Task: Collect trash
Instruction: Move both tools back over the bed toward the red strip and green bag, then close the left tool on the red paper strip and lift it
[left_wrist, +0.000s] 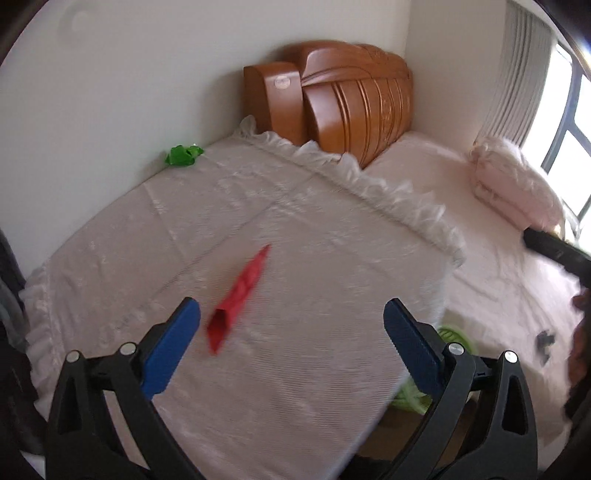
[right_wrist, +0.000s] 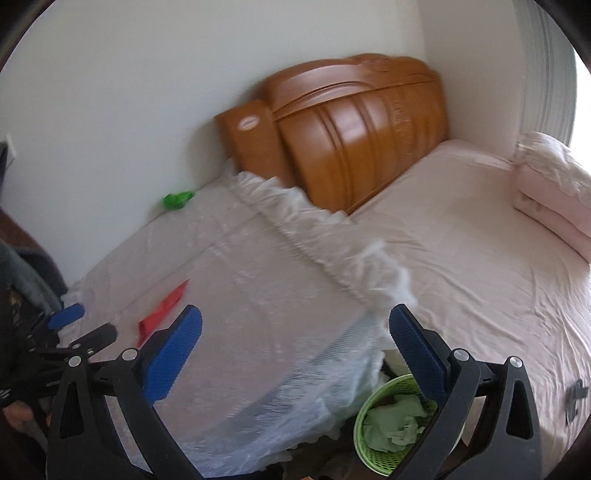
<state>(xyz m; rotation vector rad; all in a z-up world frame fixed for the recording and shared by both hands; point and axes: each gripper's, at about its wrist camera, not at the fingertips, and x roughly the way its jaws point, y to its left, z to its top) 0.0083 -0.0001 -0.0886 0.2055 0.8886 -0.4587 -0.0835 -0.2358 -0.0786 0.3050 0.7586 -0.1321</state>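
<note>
Both your left gripper (left_wrist: 291, 314) and right gripper (right_wrist: 295, 321) hang wide apart, empty — bring the left squarely over the red folded paper strip (left_wrist: 240, 295), then close across its narrow width.

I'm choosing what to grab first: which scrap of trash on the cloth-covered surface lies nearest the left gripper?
The red folded paper, just ahead of the open left gripper. The green crumpled scrap lies far off by the wall.
</note>
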